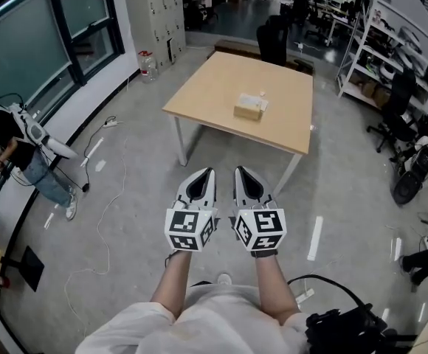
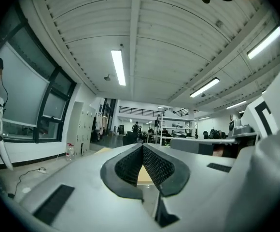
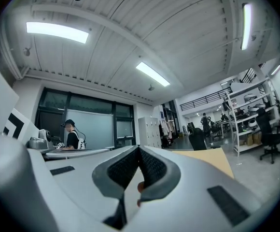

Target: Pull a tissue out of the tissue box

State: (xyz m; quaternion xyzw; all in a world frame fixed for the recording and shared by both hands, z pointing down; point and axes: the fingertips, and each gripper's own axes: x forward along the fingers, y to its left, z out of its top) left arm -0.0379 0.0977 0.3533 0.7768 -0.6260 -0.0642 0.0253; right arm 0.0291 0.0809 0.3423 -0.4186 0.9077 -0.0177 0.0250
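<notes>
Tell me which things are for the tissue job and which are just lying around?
For the job: tissue box on the table, left claw, right claw, both shut and empty.
Just lying about: water bottle, floor cables, office chair, shelves.

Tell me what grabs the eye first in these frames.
The left gripper and right gripper are held side by side low in the head view, with their marker cubes toward the camera and their jaws together and empty. Ahead of them stands a light wooden table with the tissue box alone near its middle, untouched by either gripper. A person stands by the window at far left.
</notes>
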